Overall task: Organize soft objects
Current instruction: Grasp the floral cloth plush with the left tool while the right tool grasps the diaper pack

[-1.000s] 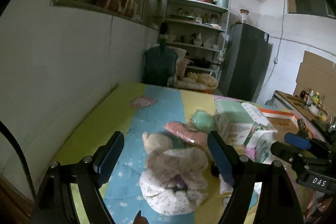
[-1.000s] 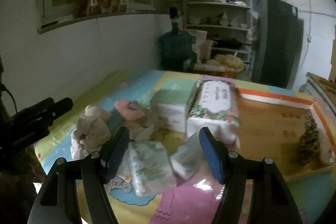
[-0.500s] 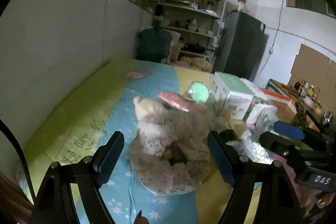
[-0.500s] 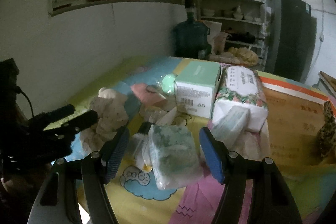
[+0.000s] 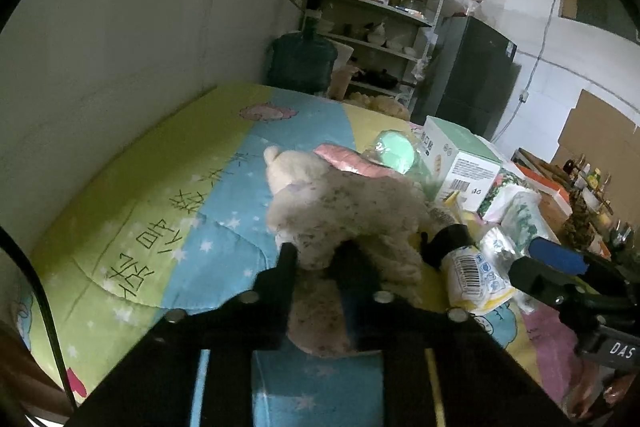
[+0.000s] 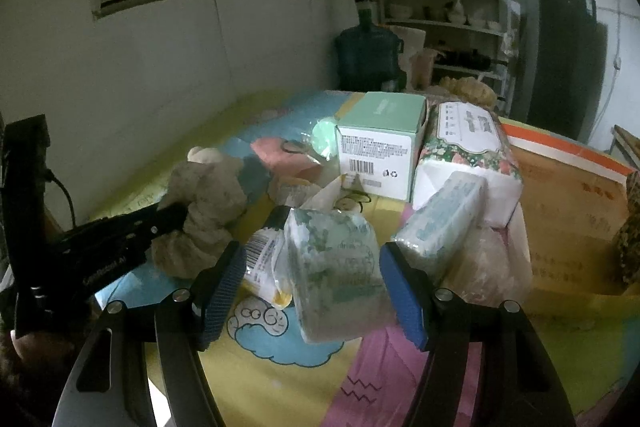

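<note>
A cream plush toy (image 5: 344, 203) lies on the colourful mat (image 5: 168, 211); it also shows in the right wrist view (image 6: 208, 203). My left gripper (image 5: 316, 263) is shut on the plush toy's lower part. My right gripper (image 6: 312, 287) is open, its fingers either side of a floral tissue pack (image 6: 336, 267) without squeezing it. A second tissue pack (image 6: 444, 223) leans to its right. A yellow pouch with a black cap (image 5: 468, 267) lies beside the toy.
A mint green box (image 6: 380, 143) and a large floral tissue bundle (image 6: 468, 155) stand behind. A pink packet (image 5: 348, 159) and green round item (image 5: 396, 151) lie past the toy. A flat cardboard box (image 6: 572, 211) is right; the wall (image 5: 120, 67) left.
My left gripper moved forward and closed on the plush toy. My right gripper moved closer to the floral tissue pack, which now sits between its open fingers.
</note>
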{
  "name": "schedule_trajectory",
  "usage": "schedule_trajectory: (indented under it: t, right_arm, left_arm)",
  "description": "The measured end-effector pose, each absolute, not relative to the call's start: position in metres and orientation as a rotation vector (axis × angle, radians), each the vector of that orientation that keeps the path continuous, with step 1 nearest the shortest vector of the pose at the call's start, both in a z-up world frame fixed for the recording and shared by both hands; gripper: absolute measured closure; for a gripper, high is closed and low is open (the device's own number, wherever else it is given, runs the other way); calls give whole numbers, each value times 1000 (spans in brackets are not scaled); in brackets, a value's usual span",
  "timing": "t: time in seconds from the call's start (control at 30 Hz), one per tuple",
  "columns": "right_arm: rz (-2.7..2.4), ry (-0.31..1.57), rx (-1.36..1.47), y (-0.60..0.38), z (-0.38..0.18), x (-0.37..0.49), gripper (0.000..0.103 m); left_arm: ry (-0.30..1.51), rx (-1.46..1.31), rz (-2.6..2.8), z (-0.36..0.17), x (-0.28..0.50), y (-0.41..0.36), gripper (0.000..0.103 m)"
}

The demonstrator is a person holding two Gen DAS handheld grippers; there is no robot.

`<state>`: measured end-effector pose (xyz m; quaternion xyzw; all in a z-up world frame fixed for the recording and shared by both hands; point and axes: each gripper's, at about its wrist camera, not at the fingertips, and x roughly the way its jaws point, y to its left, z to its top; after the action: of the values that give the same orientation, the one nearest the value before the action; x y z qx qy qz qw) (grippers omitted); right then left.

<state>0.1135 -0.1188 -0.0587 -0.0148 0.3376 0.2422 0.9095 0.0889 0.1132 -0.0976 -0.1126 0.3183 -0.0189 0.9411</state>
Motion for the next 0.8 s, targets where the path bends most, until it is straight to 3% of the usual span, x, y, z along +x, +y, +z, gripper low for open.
schedule_trajectory:
  t: [0.3,0.8]
  right_arm:
    - [505,713,-29,-120,-63,114,32]
    - [505,754,-8,-123,-73,122,35]
  left_arm:
    - [579,-258,-39,-85,80,120,94]
    - [456,-227,-77,-44,63,114,94]
